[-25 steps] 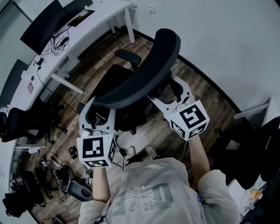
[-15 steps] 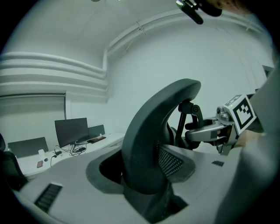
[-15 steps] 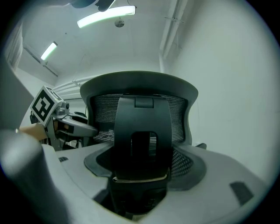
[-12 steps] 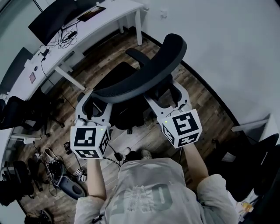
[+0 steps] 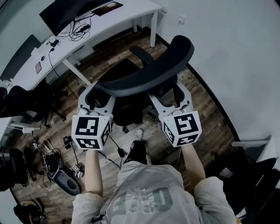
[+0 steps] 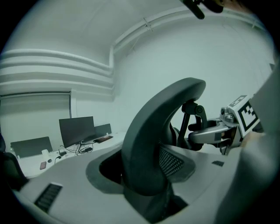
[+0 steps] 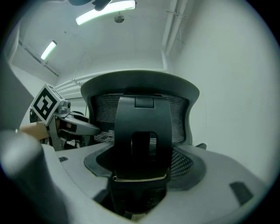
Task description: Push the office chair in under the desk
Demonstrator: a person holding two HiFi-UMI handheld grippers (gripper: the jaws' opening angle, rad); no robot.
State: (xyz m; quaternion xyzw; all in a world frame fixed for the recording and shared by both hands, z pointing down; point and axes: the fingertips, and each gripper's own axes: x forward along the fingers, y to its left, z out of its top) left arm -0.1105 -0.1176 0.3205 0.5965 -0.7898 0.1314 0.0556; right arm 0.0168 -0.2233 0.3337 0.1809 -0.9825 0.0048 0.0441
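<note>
The black office chair (image 5: 144, 74) stands on the wood floor with its seat turned toward the white desk (image 5: 105, 22) at the upper left. My left gripper (image 5: 97, 97) straddles the left end of the curved backrest (image 6: 151, 131); its jaws stand wide, and I see no pad pressing. My right gripper (image 5: 169, 94) is open astride the back's centre spine (image 7: 140, 135), behind the mesh. The right gripper's marker cube (image 6: 245, 114) shows past the backrest in the left gripper view. In the right gripper view, the left gripper's cube (image 7: 45, 105) is visible at the left.
A monitor (image 5: 65, 13) and cables lie on the desk, whose white leg (image 5: 153, 28) is near the chair's armrest. Another dark chair (image 5: 17, 103) is at the left. Cables and small gear (image 5: 57, 162) litter the floor lower left. A white wall runs along the right.
The chair and both grippers have moved toward the desk; the armrest is now close to the desk leg. The person has stepped forward behind it.
</note>
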